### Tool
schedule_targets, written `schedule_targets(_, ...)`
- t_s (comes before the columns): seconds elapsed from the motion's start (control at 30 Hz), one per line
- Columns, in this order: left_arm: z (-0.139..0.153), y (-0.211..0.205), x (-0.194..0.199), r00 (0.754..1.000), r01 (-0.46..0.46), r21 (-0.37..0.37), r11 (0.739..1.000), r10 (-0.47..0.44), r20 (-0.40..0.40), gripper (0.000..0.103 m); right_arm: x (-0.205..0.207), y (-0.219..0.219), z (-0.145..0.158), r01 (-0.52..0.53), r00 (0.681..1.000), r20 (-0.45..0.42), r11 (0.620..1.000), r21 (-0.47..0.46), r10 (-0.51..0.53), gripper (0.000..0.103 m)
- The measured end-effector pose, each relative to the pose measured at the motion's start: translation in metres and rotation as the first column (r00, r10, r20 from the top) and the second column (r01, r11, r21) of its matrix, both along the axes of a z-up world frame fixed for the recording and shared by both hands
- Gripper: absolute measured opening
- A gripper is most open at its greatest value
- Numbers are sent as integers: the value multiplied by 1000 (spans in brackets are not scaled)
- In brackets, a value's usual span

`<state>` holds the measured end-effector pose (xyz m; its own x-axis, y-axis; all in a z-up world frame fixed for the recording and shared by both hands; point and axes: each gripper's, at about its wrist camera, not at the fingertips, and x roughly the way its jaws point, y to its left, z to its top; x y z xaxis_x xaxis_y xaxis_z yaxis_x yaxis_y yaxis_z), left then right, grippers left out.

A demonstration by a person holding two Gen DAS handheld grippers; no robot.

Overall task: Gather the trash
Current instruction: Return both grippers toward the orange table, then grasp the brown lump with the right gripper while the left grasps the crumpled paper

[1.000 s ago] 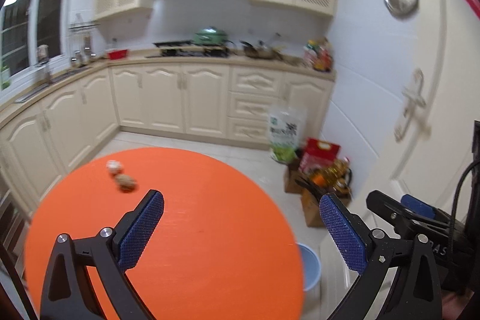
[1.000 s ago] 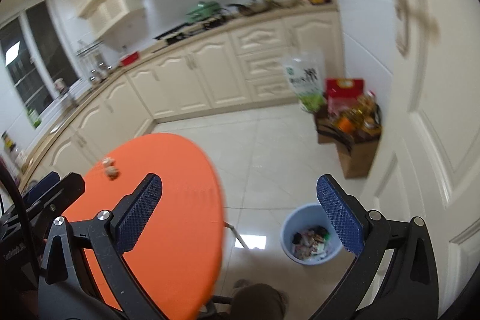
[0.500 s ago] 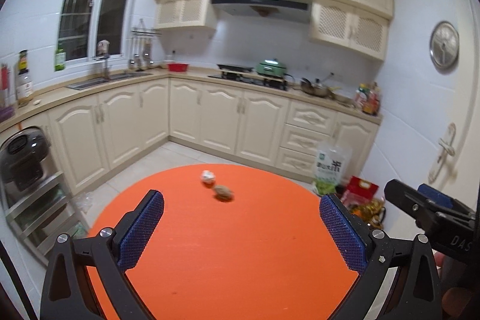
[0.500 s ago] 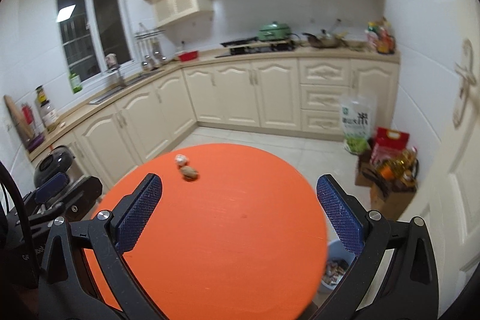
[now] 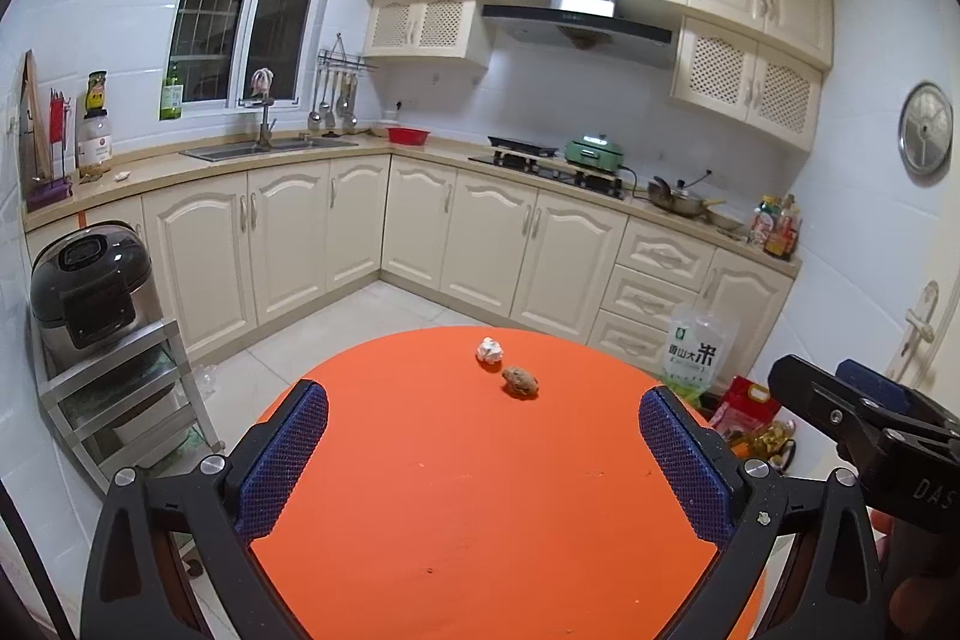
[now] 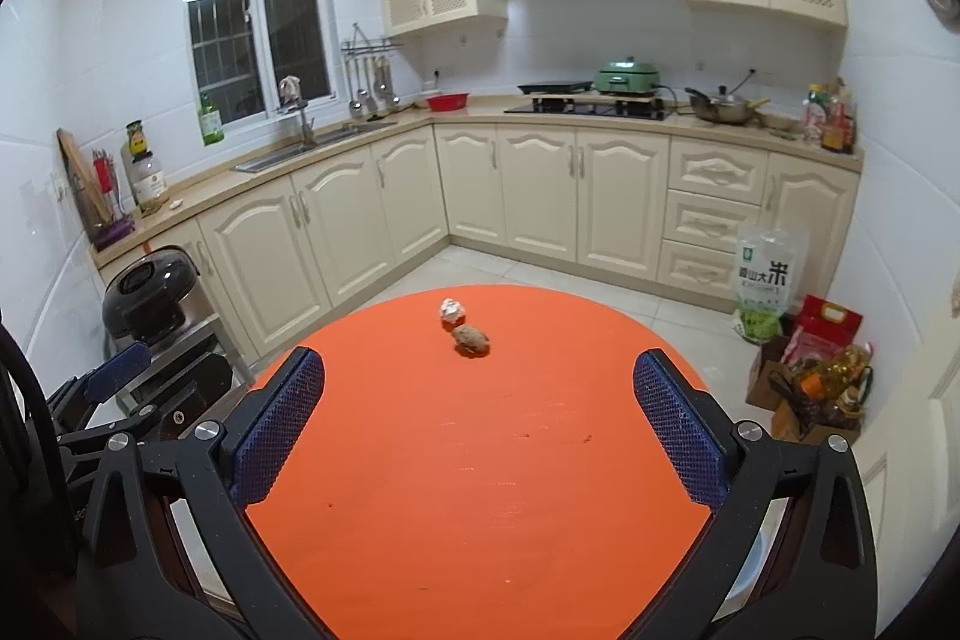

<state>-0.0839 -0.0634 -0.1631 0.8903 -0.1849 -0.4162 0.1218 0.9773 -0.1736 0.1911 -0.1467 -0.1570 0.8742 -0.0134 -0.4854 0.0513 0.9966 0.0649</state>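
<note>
Two bits of trash lie near the far edge of the round orange table [image 5: 480, 508] [image 6: 480, 490]: a crumpled white paper wad [image 5: 489, 350] [image 6: 452, 310] and, just nearer, a brown lump [image 5: 519, 381] [image 6: 470, 338]. My left gripper [image 5: 483, 454] is open and empty over the table's near half, well short of both. My right gripper [image 6: 479, 427] is likewise open and empty at about the same distance. Each view shows the other gripper at its side edge.
Cream kitchen cabinets wrap the back and left walls. A rice cooker [image 5: 90, 289] sits on a metal rack at the left. A rice bag [image 6: 765, 280], boxes and oil bottles [image 6: 822, 370] crowd the floor at right. A blue bin's rim [image 6: 747, 574] peeks under the table's right edge.
Both grippers have swung left from the bin and floor at the right to face the table squarely; the two bits of trash now sit centred between the open fingers.
</note>
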Motion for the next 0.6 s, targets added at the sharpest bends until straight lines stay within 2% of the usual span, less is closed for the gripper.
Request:
schedule_targets(0.07, -2, 1, 3, 1000, -12, -10, 1000, 12, 19, 102, 5, 0, -3, -4, 1000, -8, 1000, 1, 4, 103)
schedule_targets(0.13, 1, -4, 22, 1000, -16, -10, 1000, 16, 3, 102, 16, -1, -10, -7, 1000, -25, 1000, 7, 8, 103)
schedule_targets(0.3, 7, -2, 87, 998, -31, -12, 999, 31, -48, 102, 53, -3, -31, -20, 996, -84, 1000, 19, 21, 103)
schedule_targets(0.47, 3, -5, 161, 989, -46, 9, 999, 47, -139, 102, 110, -8, -66, -34, 984, -173, 999, 37, 40, 103)
schedule_targets(0.57, -3, -14, 217, 975, -50, 29, 998, 55, -216, 102, 157, -13, -98, -29, 965, -258, 998, 50, 41, 103)
schedule_targets(0.6, 5, -24, 239, 970, -50, 33, 998, 56, -235, 102, 171, -16, -108, -30, 958, -282, 998, 55, 44, 103)
